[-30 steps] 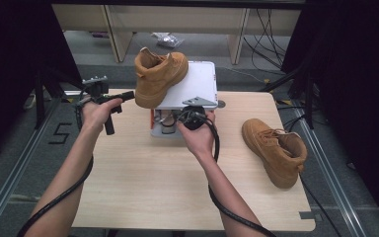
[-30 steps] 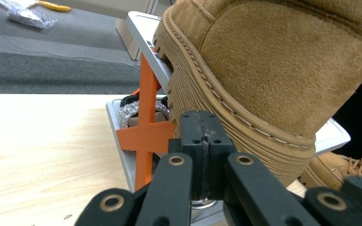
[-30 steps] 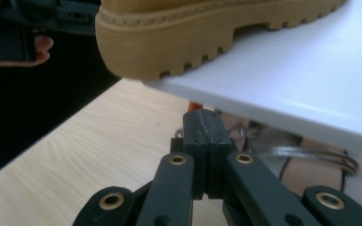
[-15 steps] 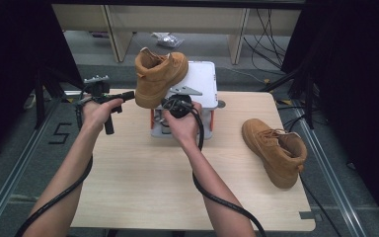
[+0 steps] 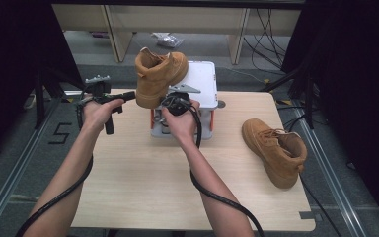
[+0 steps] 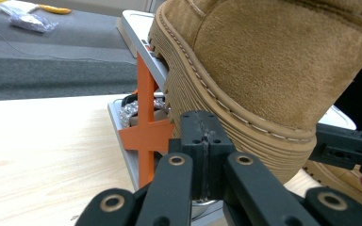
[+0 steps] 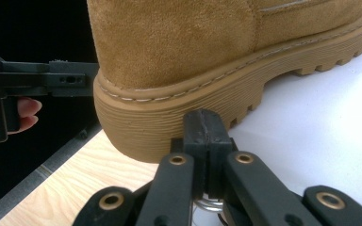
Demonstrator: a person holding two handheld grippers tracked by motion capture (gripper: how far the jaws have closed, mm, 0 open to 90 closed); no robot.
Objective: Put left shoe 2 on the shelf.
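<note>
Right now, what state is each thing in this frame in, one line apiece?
Boot on the stand: upright, heel overhanging the stand's edge, toe on its white top.
Boot on the table: lying tipped on its side, untouched.
Stand: upright on the table.
Left gripper: jaws shut, empty, at the boot's heel.
Right gripper: jaws shut, empty, at the heel's sole.

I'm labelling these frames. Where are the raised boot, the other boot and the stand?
raised boot (image 5: 159,74), high view, suede side.
other boot (image 5: 275,150), high view, upper.
stand (image 5: 203,81), high view, white top plate.
</note>
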